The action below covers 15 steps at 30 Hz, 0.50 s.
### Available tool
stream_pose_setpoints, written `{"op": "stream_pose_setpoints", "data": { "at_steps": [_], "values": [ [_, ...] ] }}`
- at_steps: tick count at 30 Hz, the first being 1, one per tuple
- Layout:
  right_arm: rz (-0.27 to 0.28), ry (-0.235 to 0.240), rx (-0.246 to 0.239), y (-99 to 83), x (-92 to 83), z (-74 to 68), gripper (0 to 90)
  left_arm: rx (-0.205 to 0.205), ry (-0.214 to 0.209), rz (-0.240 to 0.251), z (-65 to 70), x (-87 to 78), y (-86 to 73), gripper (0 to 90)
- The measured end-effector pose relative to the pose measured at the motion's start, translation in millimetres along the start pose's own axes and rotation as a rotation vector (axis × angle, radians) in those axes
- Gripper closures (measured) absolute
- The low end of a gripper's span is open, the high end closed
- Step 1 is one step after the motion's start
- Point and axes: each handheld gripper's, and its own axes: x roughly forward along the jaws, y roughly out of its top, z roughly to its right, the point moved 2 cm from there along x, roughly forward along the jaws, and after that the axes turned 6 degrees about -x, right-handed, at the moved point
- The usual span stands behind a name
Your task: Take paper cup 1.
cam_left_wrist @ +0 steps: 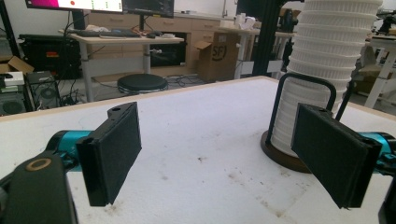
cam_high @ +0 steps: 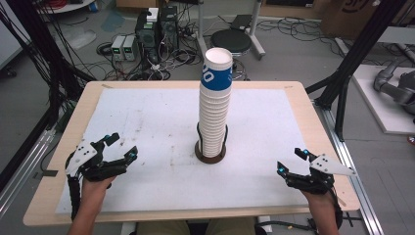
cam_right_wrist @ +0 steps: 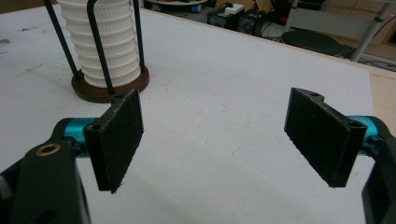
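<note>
A tall stack of white paper cups (cam_high: pixel 214 105) stands upright in a round dark holder (cam_high: pixel 211 154) with thin black wire uprights, at the table's middle; the top cup has a blue band. The stack (cam_left_wrist: pixel 322 60) rises at the right of the left gripper view and the stack (cam_right_wrist: pixel 105 44) sits at the upper left of the right gripper view. My left gripper (cam_high: pixel 121 146) rests open near the table's front left, nothing between its pads. My right gripper (cam_high: pixel 291 160) is open at the front right, also holding nothing. Both stand well apart from the stack.
A white sheet (cam_high: pixel 156 127) covers most of the wooden table (cam_high: pixel 93 93). Beyond the far edge are a stool (cam_high: pixel 231 40), computer boxes (cam_high: pixel 147 30) and cables on the floor. Black frame posts (cam_high: pixel 352 58) stand at the right.
</note>
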Motion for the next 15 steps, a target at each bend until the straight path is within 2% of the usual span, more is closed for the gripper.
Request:
{"op": "stream_pose_setpoints", "data": {
  "at_steps": [10, 13, 15],
  "values": [
    [0.020, 0.010, 0.018, 2.6, -2.9, -0.2, 19.9, -0.004, -0.001, 0.002, -0.4, 5.3, 0.3, 15.7],
    [0.049, 0.017, 0.025, 9.8, -6.3, -0.9, 19.9, -0.005, 0.004, 0.001, -1.7, 5.2, -0.1, 15.7],
    [0.043, 0.026, 0.021, 15.3, -6.8, 0.3, 20.0, -0.013, 0.001, -0.004, -2.4, 6.1, -1.3, 15.8]
  ]
}}
